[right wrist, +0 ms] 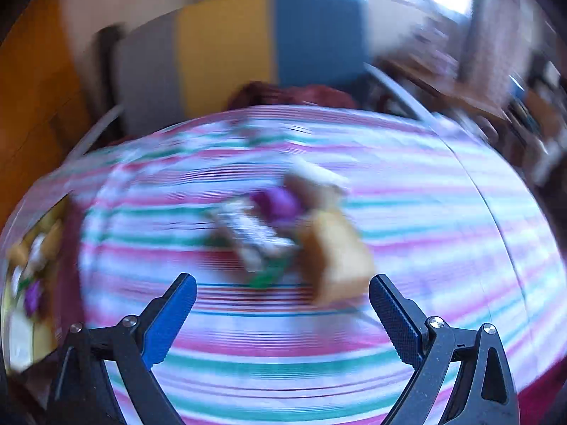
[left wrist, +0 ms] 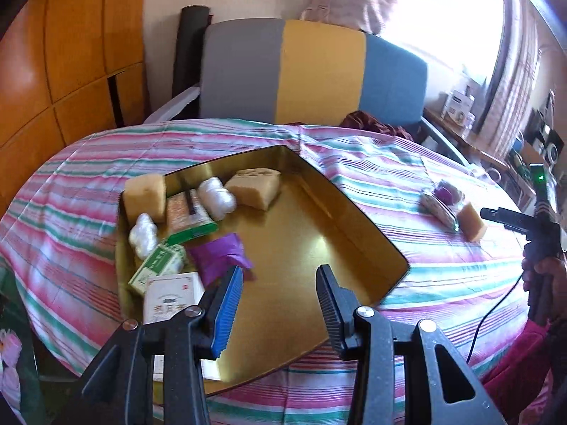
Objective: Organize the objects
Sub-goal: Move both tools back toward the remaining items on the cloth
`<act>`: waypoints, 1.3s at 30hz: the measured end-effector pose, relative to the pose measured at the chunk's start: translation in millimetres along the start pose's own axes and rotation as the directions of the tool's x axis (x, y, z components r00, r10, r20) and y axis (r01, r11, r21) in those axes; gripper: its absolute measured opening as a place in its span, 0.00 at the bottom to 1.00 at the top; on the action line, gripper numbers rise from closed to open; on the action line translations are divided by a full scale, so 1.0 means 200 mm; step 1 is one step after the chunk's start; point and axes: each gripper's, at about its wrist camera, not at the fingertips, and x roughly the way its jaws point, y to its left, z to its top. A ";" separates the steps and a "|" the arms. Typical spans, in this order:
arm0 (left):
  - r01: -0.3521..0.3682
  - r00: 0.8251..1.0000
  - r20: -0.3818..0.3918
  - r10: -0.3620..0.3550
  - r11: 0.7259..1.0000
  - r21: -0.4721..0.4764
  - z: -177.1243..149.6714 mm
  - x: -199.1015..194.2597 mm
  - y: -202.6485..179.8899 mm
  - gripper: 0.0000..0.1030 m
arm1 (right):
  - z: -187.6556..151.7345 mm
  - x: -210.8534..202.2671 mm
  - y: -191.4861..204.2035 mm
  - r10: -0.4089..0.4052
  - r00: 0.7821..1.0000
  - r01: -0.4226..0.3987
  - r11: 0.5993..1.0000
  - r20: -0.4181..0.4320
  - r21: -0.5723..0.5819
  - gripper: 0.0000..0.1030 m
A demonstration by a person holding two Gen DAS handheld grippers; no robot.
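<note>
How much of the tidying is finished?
Most of it. The gold tray already holds sponges, white bundles, boxes and a purple pouch. Both grippers are open and empty: the left gripper and the right gripper. A small pile is left on the striped cloth.

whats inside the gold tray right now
In the gold tray: two tan sponges, two white bundles, a purple pouch and several boxes. Its near left corner is hidden behind the left gripper.
</note>
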 end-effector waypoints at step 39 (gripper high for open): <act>0.276 0.940 -0.253 -0.230 0.947 0.164 0.35 0.65 -1.11 0.42 | 0.00 0.00 -0.42 0.069 0.997 -0.052 0.889 -0.020 0.455 0.96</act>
